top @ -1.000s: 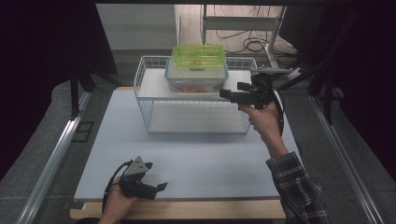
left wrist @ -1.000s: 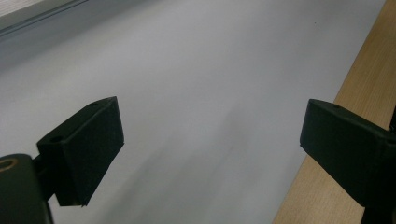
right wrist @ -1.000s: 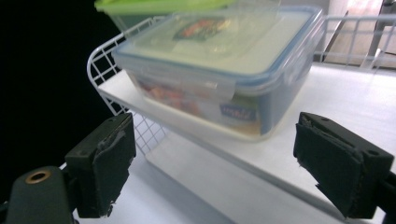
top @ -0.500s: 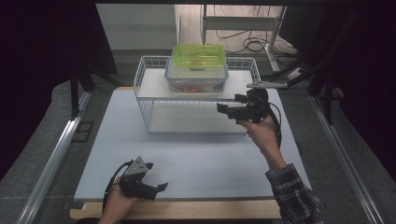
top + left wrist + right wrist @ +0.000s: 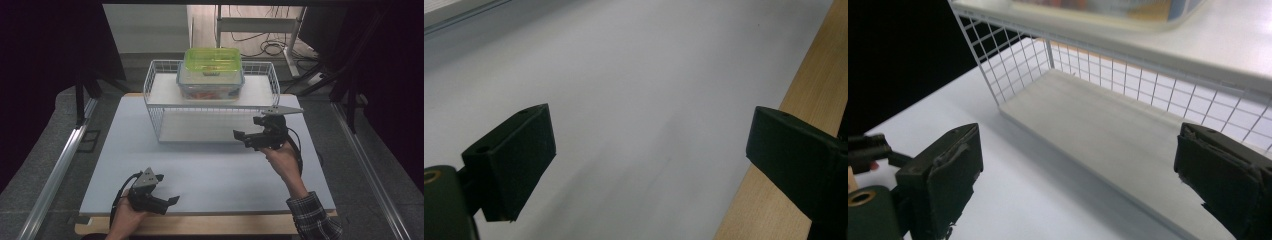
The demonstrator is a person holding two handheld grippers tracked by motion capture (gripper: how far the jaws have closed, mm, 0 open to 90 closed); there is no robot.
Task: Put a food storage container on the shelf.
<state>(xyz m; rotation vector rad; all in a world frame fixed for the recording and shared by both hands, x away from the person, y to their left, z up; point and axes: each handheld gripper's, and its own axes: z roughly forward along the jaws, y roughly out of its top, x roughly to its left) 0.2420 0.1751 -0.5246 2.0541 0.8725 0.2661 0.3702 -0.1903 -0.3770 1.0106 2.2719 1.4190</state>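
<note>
A white wire rack stands at the back of the table. On its upper shelf a clear box with a green lid sits on top of a larger clear box. My right gripper is open and empty, held just in front of the rack's right end, level with the lower shelf. In the right gripper view the jaws stand wide apart, facing the lower shelf board. My left gripper rests open and empty near the table's front edge; its jaws are spread over the white mat.
The white mat covers the table, and a wooden edge runs along its front. Metal rails flank the table on both sides. Cables and a frame lie on the floor behind the rack.
My right gripper has come down and back toward the person, from beside the boxes on the upper shelf to in front of the lower shelf. The left gripper has not moved.
</note>
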